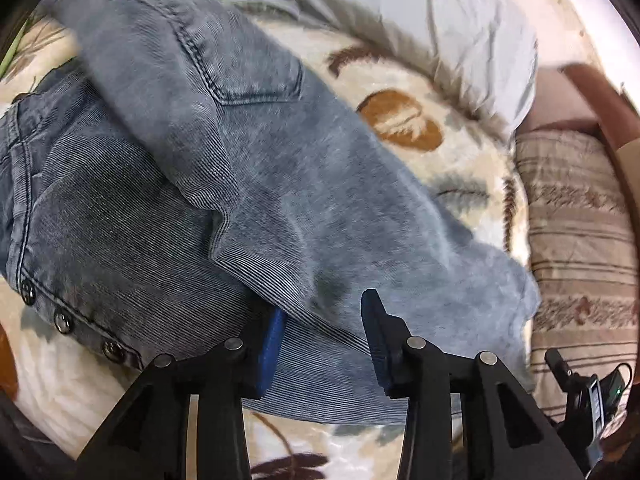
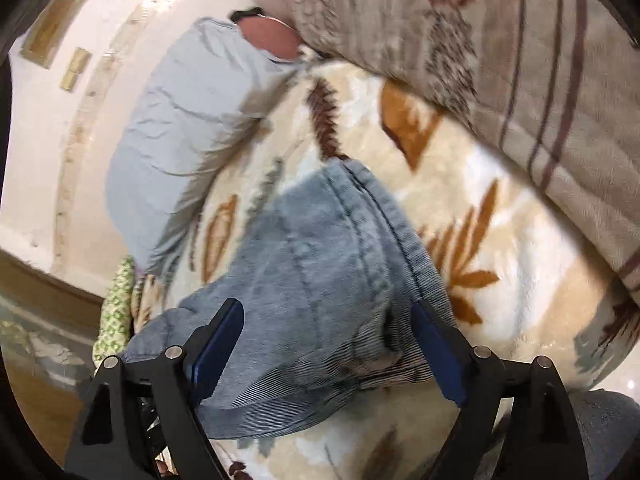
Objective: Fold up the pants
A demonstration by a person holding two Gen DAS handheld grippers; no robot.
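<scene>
- The pants — grey-blue denim with a ribbed weave — were seen lying on a plush cream blanket printed with brown and rust leaves; one layer was folded over another, with a back pocket facing up.
- Three metal snap buttons were seen along one denim edge, toward the near-left part of the blanket in the left wrist view.
- The left gripper was found spread wide: its left blue pad was tucked under a fold of the denim while the other pad stood above the cloth, and nothing was pinched between them.
- The right gripper was likewise held wide apart, its blue pads straddling a bunched end of the pants; whether the cloth was touched by the pads could not be told — the view was blurred.
- A pale grey pillow was seen at the far edge of the blanket, well apart from the pants.
- A striped brown-and-beige blanket was heaped along the right edge of the cream one.
- A green patterned cloth was seen at the left edge, just beside the denim.
</scene>
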